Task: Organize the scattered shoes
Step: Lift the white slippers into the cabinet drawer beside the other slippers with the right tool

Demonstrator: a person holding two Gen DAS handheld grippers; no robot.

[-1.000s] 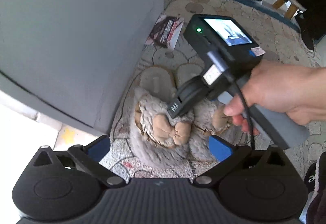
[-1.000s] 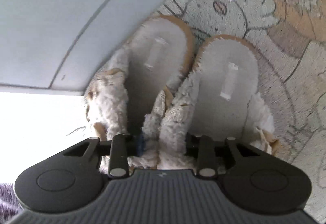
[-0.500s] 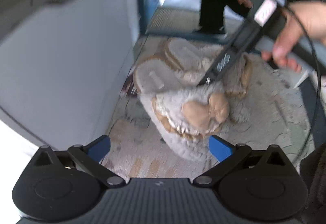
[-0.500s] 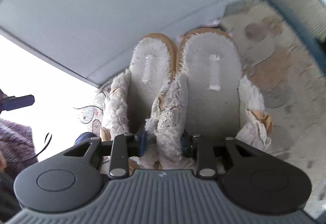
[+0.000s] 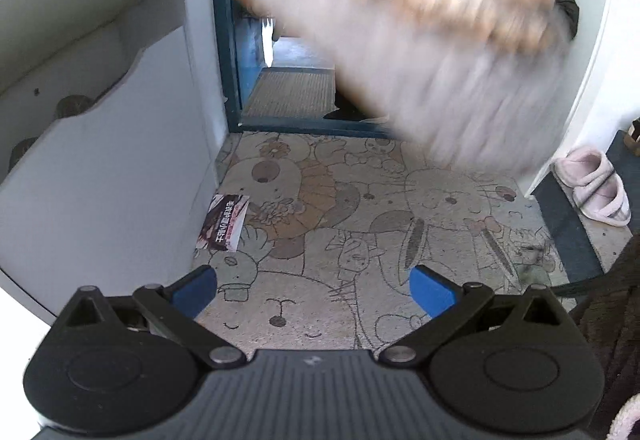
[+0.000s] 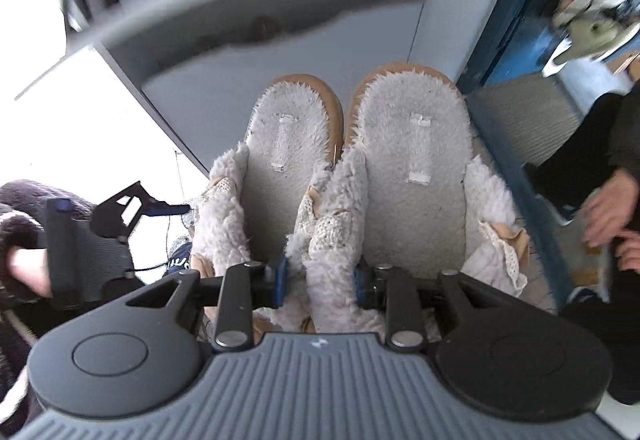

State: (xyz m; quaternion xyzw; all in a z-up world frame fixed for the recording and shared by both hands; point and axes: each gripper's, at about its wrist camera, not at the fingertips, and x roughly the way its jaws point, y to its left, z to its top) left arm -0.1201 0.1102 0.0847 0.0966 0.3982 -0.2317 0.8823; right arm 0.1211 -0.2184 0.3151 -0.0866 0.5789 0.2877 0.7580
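The right gripper [image 6: 320, 278] pinches the fluffy inner edges of two grey slippers [image 6: 360, 168] together between its blue pads, their soles stretching away ahead of it toward a grey shelf [image 6: 280, 0]. The left gripper [image 5: 314, 290] stands wide and empty over a cartoon mat [image 5: 340, 240]; beyond it, a booklet [image 5: 223, 222] lies to its left, and the slippers pass blurred high ahead.

Cartoon-print floor mat [image 5: 320, 224] covers floor, cats and rabbits drawn all over. Small booklet [image 5: 222, 222] lies at mat's left edge, right against grey cabinet side [image 5: 104, 176]. Blue door frame [image 5: 232, 52] behind, ribbed doormat [image 5: 292, 96] just past threshold.
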